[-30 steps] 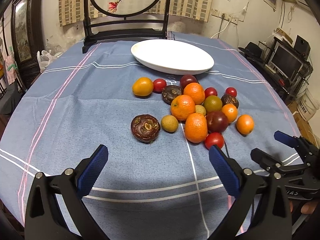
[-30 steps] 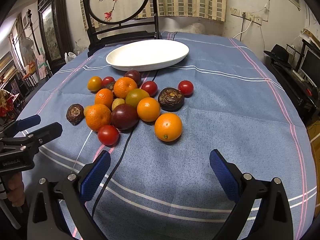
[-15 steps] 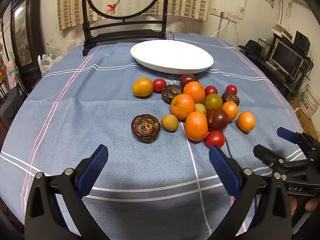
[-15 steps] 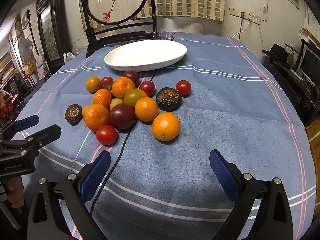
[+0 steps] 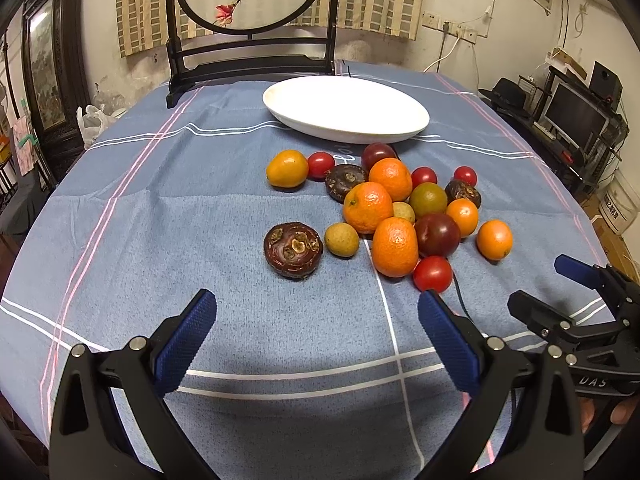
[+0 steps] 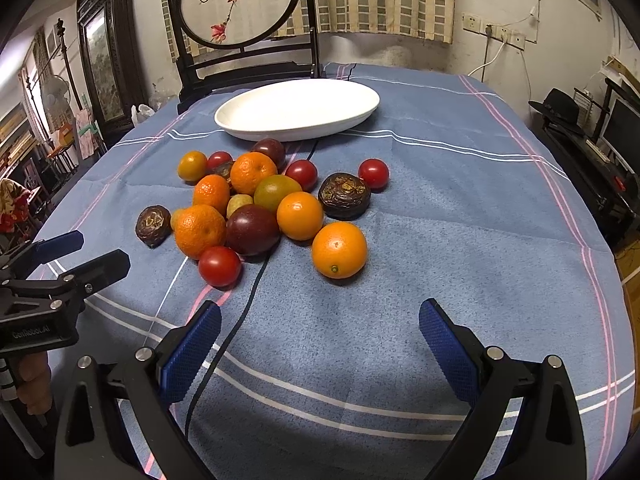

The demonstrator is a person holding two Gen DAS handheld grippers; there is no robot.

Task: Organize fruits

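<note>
Several fruits lie in a loose pile on the blue cloth: oranges [image 5: 394, 246] [image 6: 339, 249], red tomatoes [image 5: 432, 273] [image 6: 219, 266], dark plums [image 6: 253, 229] and brown wrinkled fruits [image 5: 293, 249] [image 6: 344, 195]. Beyond them stands an empty white oval plate [image 5: 346, 108] [image 6: 296, 109]. My left gripper [image 5: 316, 330] is open, nothing between its blue pads, a short way in front of the brown fruit. My right gripper [image 6: 320, 338] is open too, in front of the nearest orange. Each gripper shows at the edge of the other's view.
A dark carved chair [image 5: 252, 40] with a round painted panel stands behind the table's far edge. A thin black cable [image 6: 244, 312] runs across the cloth from the pile toward me. Shelves with electronics [image 5: 576, 116] stand to the right of the table.
Both views have moved slightly closer to the fruit pile and tilted up a little. No fruit has moved, and both grippers stay open.
</note>
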